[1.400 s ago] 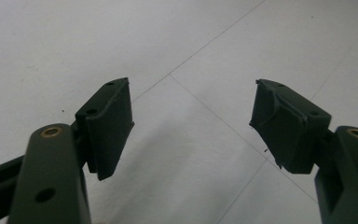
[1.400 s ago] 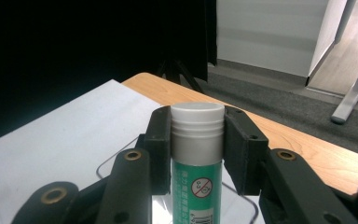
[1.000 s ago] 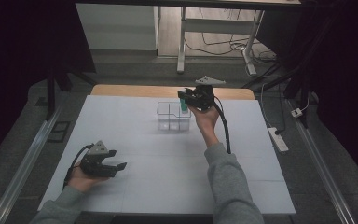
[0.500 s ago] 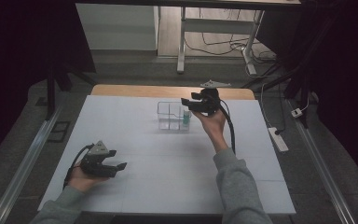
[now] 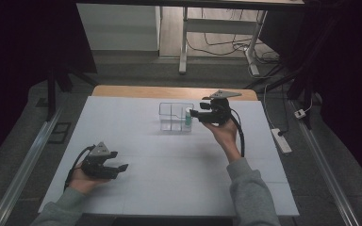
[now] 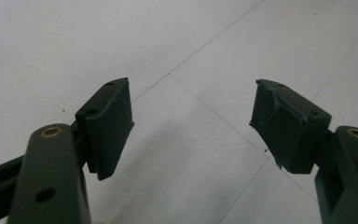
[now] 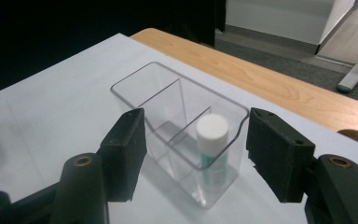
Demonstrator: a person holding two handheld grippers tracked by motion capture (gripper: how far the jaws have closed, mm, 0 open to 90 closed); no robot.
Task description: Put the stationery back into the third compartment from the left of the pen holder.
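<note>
A clear plastic organiser point(image 5: 174, 123) with several compartments stands at the back middle of the white table top. A small tube point(image 5: 188, 119) with a white cap and green label stands upright in its right-hand compartment. My right gripper point(image 5: 193, 113) hovers just right of the organiser, pointing at it. Its jaws have just been opening and nothing is between them. In the right gripper view the tube point(image 7: 211, 140) and organiser point(image 7: 168, 107) lie beyond the open right gripper point(image 7: 196, 123). My left gripper point(image 5: 121, 167) rests open at the front left, its jaws empty over bare table in the left gripper view point(image 6: 191, 116).
A strip of bare wooden table edge point(image 5: 169, 92) runs behind the white mat point(image 5: 169, 179). A power strip point(image 5: 281, 140) lies on the floor to the right. Desk legs and cables stand farther back.
The right gripper has drawn back to the right from above the organiser and its jaws have spread. The tube stays standing in the organiser. The left gripper has not moved.
</note>
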